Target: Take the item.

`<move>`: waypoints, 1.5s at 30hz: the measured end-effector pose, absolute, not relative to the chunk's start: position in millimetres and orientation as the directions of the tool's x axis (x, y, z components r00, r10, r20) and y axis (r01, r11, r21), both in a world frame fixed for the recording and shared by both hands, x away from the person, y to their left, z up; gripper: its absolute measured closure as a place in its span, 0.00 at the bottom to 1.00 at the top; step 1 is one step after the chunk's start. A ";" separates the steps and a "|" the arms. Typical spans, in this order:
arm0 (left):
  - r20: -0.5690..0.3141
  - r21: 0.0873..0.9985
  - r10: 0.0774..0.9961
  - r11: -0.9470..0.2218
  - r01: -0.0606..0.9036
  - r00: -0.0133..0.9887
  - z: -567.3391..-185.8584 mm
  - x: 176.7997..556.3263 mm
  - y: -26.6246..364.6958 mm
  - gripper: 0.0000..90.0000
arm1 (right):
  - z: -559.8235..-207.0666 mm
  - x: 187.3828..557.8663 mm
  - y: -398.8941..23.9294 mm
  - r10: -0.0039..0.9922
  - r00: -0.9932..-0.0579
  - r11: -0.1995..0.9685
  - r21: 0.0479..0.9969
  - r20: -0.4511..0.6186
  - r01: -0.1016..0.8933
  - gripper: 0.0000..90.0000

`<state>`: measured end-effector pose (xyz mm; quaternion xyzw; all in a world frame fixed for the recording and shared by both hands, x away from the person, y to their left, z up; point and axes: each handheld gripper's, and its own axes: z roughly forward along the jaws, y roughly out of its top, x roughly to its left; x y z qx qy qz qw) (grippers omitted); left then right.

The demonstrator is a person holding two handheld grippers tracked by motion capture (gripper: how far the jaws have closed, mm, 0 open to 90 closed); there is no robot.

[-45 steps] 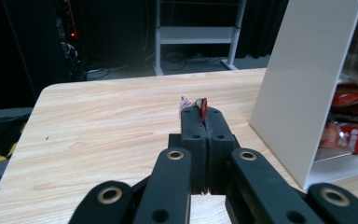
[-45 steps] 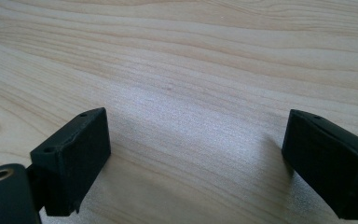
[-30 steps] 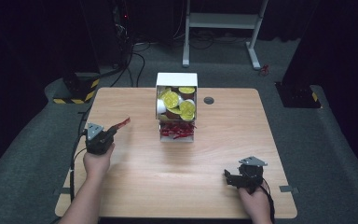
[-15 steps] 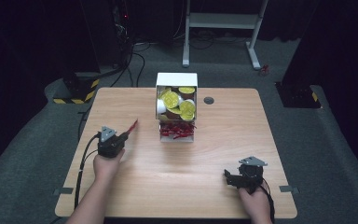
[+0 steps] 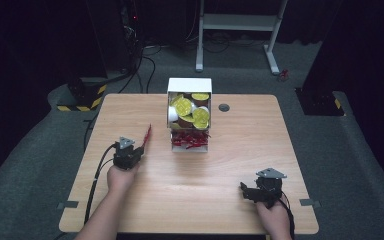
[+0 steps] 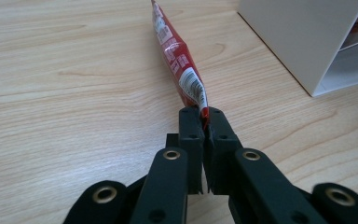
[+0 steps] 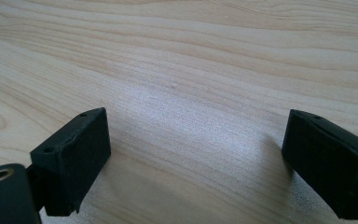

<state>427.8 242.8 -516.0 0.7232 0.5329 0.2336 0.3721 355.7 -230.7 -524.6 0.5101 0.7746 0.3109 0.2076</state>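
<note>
The left claw (image 6: 204, 122) is pinching one red sachet (image 6: 179, 65) left of centre beside the white box (image 5: 189, 114), seemingly mid-transfer, while the right claw (image 7: 196, 158) is gaping wide, lower right.

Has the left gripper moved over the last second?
Yes. The left gripper, shut on the red packet, has come toward the person and slightly rightward, judged against the white box on the table.
</note>
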 end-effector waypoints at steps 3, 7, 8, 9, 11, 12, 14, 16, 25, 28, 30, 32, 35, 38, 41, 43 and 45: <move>-0.060 0.778 0.943 -0.160 0.607 0.326 -517.6 428.6 240.5 0.96 | -524.7 356.0 -230.7 0.919 -0.395 0.288 0.695 -0.006 0.659 0.09; -0.066 0.764 0.944 -0.160 0.625 0.323 -520.1 428.8 239.4 0.93 | -524.9 356.0 -230.7 0.919 -0.394 0.287 0.696 -0.007 0.658 0.09; -0.068 0.763 0.945 -0.157 0.627 0.320 -519.9 428.8 239.4 0.91 | -524.9 356.0 -230.7 0.919 -0.394 0.287 0.696 -0.007 0.658 0.09; -0.062 0.764 0.944 -0.164 0.624 0.324 -519.2 428.7 239.9 0.88 | -524.9 356.0 -230.7 0.919 -0.394 0.287 0.696 -0.007 0.658 0.09; -0.069 0.769 0.943 -0.157 0.620 0.325 -517.7 427.7 239.4 0.86 | -524.8 356.0 -230.7 0.919 -0.394 0.287 0.696 -0.007 0.658 0.09; -0.073 0.770 0.943 -0.153 0.619 0.324 -516.9 427.4 239.6 0.84 | -524.8 356.0 -230.8 0.919 -0.395 0.288 0.695 -0.006 0.659 0.09; -0.070 0.773 0.943 -0.156 0.615 0.326 -515.4 426.5 240.3 0.82 | -524.8 356.0 -230.8 0.919 -0.395 0.288 0.695 -0.006 0.659 0.09; -0.078 0.779 0.940 -0.151 0.609 0.333 -513.0 424.8 240.3 0.80 | -524.8 356.0 -230.8 0.919 -0.395 0.288 0.695 -0.006 0.659 0.09; -0.096 0.798 0.935 -0.132 0.587 0.341 -505.1 420.0 240.0 0.74 | -524.8 356.0 -230.8 0.919 -0.395 0.288 0.695 -0.006 0.659 0.09; -0.099 0.810 0.935 -0.123 0.573 0.340 -500.7 418.0 242.2 0.70 | -524.8 356.0 -230.7 0.919 -0.395 0.288 0.695 -0.006 0.659 0.09; -0.100 0.815 0.936 -0.117 0.568 0.337 -499.3 416.1 244.2 0.67 | -524.8 356.0 -230.7 0.919 -0.394 0.288 0.696 -0.007 0.658 0.09; -0.112 0.818 0.937 -0.103 0.566 0.332 -499.4 411.5 246.6 0.65 | -524.9 356.0 -230.7 0.919 -0.394 0.287 0.696 -0.007 0.658 0.09; -0.110 0.822 0.935 -0.106 0.560 0.338 -497.8 402.9 249.8 0.61 | -524.9 356.0 -230.6 0.919 -0.394 0.287 0.696 -0.007 0.658 0.09; -0.111 0.825 0.930 -0.110 0.555 0.349 -496.2 391.8 255.3 0.56 | -524.9 356.0 -230.7 0.919 -0.394 0.287 0.696 -0.007 0.658 0.09; -0.105 0.818 0.927 -0.126 0.562 0.361 -495.6 380.9 262.9 0.51 | -524.9 356.0 -230.7 0.919 -0.394 0.287 0.696 -0.007 0.658 0.09; -0.107 0.817 0.924 -0.128 0.562 0.366 -495.4 372.2 268.1 0.49 | -524.9 356.0 -230.6 0.919 -0.394 0.287 0.696 -0.006 0.658 0.09; -0.101 0.816 0.921 -0.140 0.561 0.376 -495.5 363.7 273.1 0.47 | -524.8 356.0 -230.7 0.919 -0.395 0.288 0.695 -0.006 0.659 0.09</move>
